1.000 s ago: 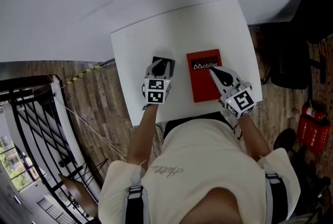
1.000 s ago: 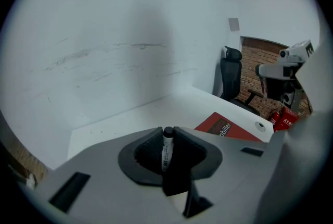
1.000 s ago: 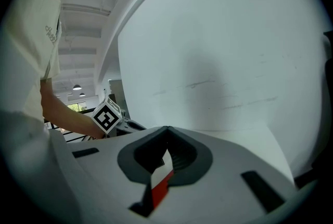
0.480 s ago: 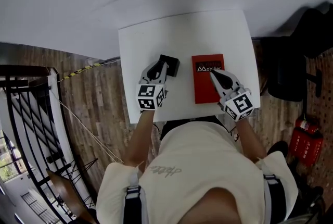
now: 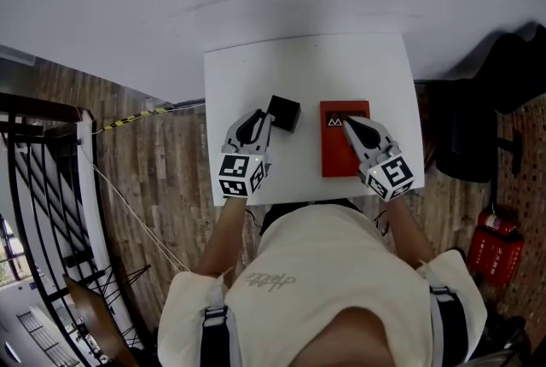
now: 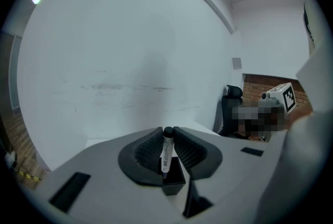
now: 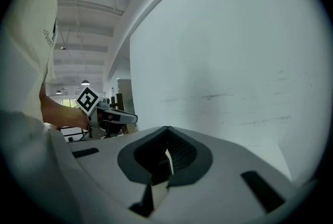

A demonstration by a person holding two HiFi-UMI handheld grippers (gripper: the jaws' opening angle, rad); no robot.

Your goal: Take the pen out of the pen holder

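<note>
A black square pen holder (image 5: pixel 285 112) stands on the white table (image 5: pixel 239 75). In the left gripper view a white pen (image 6: pixel 166 152) with a black cap leans in the holder (image 6: pixel 174 180). My left gripper (image 5: pixel 258 119) is at the holder's near-left side. Its jaws (image 6: pixel 167 130) stand a pen's width apart, closed against the cap. My right gripper (image 5: pixel 347 124) hovers shut over a red book (image 5: pixel 333 154), with nothing between its fingers (image 7: pixel 167 128).
The table's near edge runs just below both grippers. A black chair (image 5: pixel 465 131) stands to the table's right and a red fire extinguisher (image 5: pixel 486 250) sits on the wooden floor. A black railing (image 5: pixel 34 186) is far left. A white wall lies beyond the table.
The head view has shifted. The left gripper lay over the holder before and now sits at its near-left side, with more of the holder showing. The right gripper stays over the red book.
</note>
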